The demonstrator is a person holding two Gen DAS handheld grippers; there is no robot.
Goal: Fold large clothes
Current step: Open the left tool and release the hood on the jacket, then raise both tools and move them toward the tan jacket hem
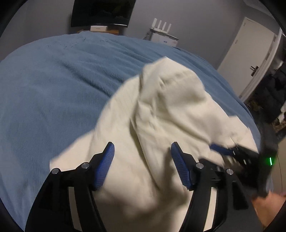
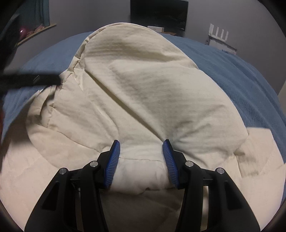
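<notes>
On the blue bedcover (image 1: 53, 85) we see the cream garment (image 1: 152, 125), our landmark throughout, heaped and creased near the bed's near edge. From the left wrist view, the left gripper (image 1: 142, 149) hangs over the near part of the garment with its jaws spread; its blue pads (image 1: 105, 166) stand clear of the cloth on either side, so we read it as released, though motion blur softens the picture. To the right of the garment's near edge, the right gripper (image 1: 232, 151) appears blurred, its blue fingertip lying against the cloth, and a bare part of a hand (image 1: 268, 207) shows below it.

From the right wrist view, the right gripper (image 2: 141, 148) sits at the garment's near hem, a bunched white fold (image 2: 141, 171) lying between its pads (image 2: 112, 164); the cloth fills the gap and gathers at both pads, so we read it as grasping the garment. A dark bar, the left gripper (image 2: 35, 80), crosses the garment's left edge.

Beyond the garment's far end we see a dark screen (image 2: 159, 14), a white router (image 1: 161, 26) and, to the right, a white door (image 1: 250, 53).
</notes>
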